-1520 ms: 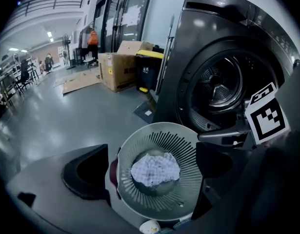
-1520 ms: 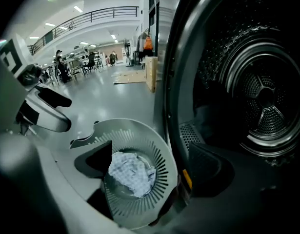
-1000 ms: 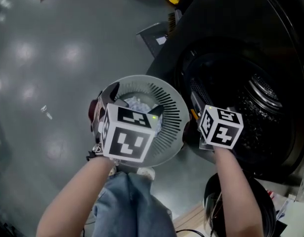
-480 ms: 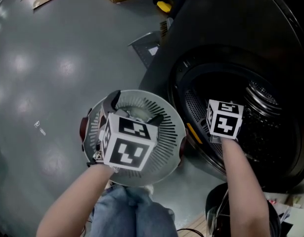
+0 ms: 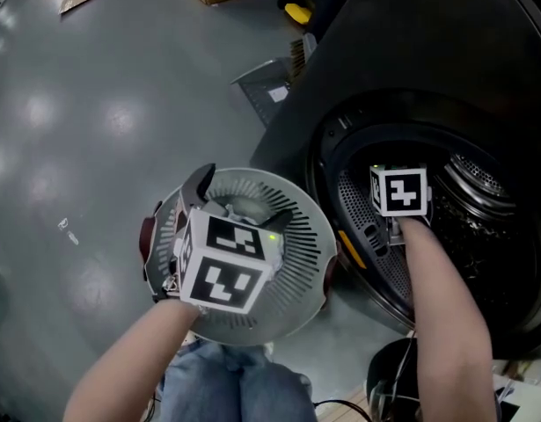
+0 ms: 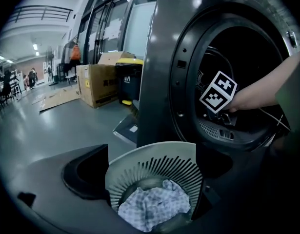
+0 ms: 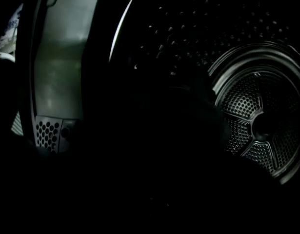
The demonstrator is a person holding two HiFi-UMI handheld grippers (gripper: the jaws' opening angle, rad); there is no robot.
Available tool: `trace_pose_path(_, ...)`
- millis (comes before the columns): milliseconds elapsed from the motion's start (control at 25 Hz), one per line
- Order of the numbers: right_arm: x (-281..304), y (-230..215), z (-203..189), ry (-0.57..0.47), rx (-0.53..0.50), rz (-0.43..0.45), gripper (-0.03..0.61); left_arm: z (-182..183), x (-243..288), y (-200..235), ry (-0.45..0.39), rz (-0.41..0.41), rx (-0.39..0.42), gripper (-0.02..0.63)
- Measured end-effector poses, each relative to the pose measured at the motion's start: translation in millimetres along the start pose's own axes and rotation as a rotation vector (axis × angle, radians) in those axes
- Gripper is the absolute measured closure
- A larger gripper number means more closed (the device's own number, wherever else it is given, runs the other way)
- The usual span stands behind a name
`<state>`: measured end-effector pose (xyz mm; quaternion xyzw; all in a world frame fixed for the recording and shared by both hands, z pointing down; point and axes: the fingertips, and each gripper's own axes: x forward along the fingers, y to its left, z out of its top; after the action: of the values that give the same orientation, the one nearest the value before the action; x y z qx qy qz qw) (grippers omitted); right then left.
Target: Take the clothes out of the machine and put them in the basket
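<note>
The left tool (image 5: 239,202) hangs over the pale slatted basket (image 5: 301,266) with its jaws released and apart. Nothing is pressed between them, and the left gripper view looks down through the gap into the basket. A crumpled blue-and-white checked cloth (image 6: 152,208) lies at the bottom of the basket. The basket stands just beside the round opening of the dark machine (image 5: 411,77), above the person's jeans (image 5: 235,381) in the head view.

The right tool (image 5: 398,193) reaches into that opening, and its marker cube sits inside the door ring. Its jaws have just been closing a little. The right gripper view is too dark to show them or whether anything lies between them, so I cannot tell its grip. That view makes out only the perforated back of the drum (image 7: 259,126).

A cardboard box (image 6: 96,84) stands on the grey floor (image 5: 94,104), well apart from the basket.
</note>
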<state>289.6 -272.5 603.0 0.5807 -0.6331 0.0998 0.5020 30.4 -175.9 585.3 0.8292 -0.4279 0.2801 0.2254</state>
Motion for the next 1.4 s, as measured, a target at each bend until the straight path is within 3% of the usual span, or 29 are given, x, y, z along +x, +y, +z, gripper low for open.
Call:
trace_pose_path(40, 0, 2, -1, 0.017, -0.018, 0.002, 0.367, 0, 0, 1, -0.001, 0.0, -0.002, 0.051)
trace_pose_path(80, -2, 4, -2, 0.027, -0.027, 0.002, 0.5, 0, -1, 2, 0.0, 0.0, -0.003, 0.051)
trace_pose_path(320, -27, 8, -26, 0.089, 0.001, 0.001, 0.512, -3, -21, 0, 0.047, 0.005, -0.012, 0.051)
trace_pose_path(600, -88, -4, -16, 0.029, -0.034, -0.052, 0.515, 13, -69, -20, 0.07, -0.019, -0.005, 0.051)
trace_pose_path(1000, -150, 12, -16, 0.054, -0.035, -0.004, 0.515, 18, -120, -30, 0.148, -0.002, -0.038, 0.055)
trace_pose_path(1400, -199, 28, -18, 0.035, 0.007, 0.054, 0.515, 36, -149, -34, 0.144, -0.021, -0.08, 0.081)
